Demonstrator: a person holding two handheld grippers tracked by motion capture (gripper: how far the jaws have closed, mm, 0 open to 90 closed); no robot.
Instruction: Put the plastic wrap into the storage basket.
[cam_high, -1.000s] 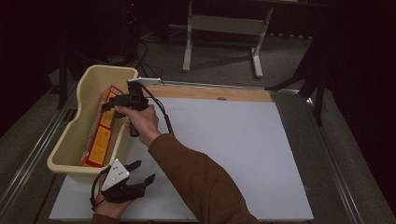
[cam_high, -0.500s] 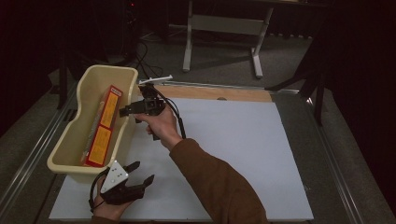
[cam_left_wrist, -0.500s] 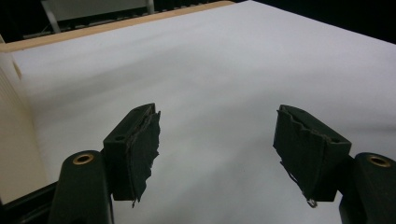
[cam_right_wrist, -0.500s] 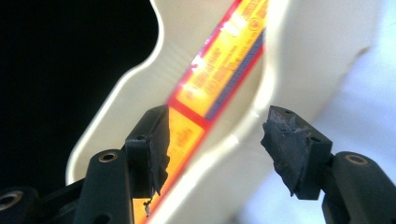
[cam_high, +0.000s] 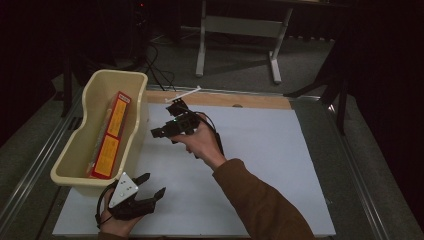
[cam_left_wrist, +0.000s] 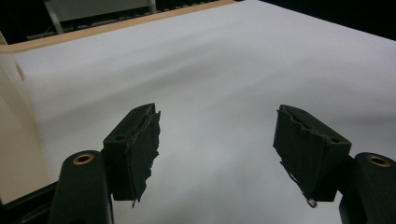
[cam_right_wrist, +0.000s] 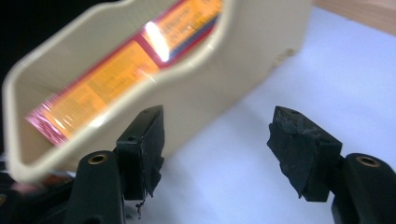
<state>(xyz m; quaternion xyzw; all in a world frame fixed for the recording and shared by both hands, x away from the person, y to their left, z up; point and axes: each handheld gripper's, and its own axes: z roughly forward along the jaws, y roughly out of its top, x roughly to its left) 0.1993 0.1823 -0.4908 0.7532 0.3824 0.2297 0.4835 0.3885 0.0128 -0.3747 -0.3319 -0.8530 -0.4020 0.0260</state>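
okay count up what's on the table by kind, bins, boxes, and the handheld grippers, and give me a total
Cream bin: 1
Red-and-orange box, lying inside the bin: 1
Grippers: 2, left gripper and right gripper, both open and empty
Total: 4

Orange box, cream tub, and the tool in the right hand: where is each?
Orange box (cam_high: 112, 135): high view, its printed top face.
Cream tub (cam_high: 140, 116): high view, its right wall.
Right tool (cam_high: 165, 117): high view, between its jaw tips.
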